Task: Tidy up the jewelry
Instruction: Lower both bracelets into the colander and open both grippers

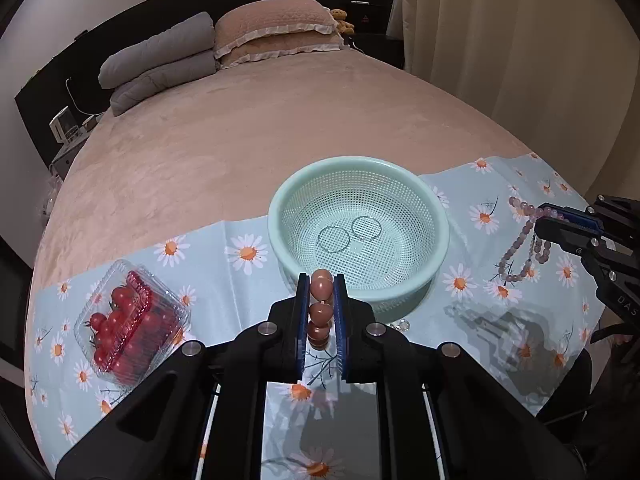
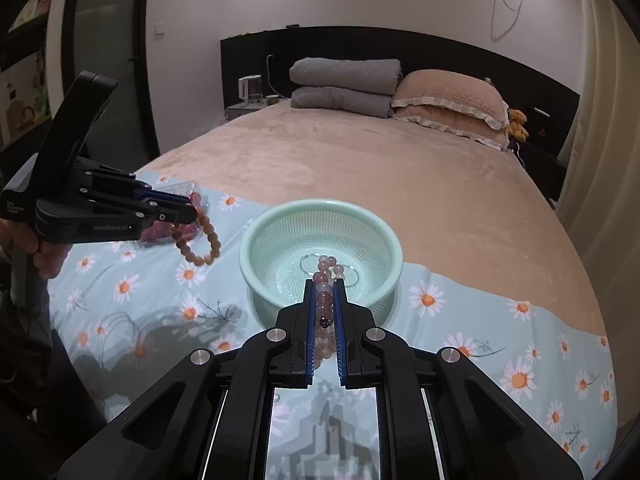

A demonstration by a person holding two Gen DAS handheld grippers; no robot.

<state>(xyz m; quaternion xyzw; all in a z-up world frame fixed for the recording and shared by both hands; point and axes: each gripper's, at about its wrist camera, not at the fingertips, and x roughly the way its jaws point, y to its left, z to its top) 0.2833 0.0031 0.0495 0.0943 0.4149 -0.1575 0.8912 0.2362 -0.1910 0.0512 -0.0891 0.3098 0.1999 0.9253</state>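
Observation:
A mint-green perforated basket stands on a daisy-print cloth on the bed; two thin metal rings lie in it. My left gripper is shut on a brown bead bracelet, held in the air just left of the basket. My right gripper is shut on a pink-purple bead bracelet, held in the air at the basket's near rim.
A clear plastic box of cherry tomatoes lies on the cloth at the left. A small clear bead lies by the basket's base. Pillows, a folded grey quilt and curtains lie beyond.

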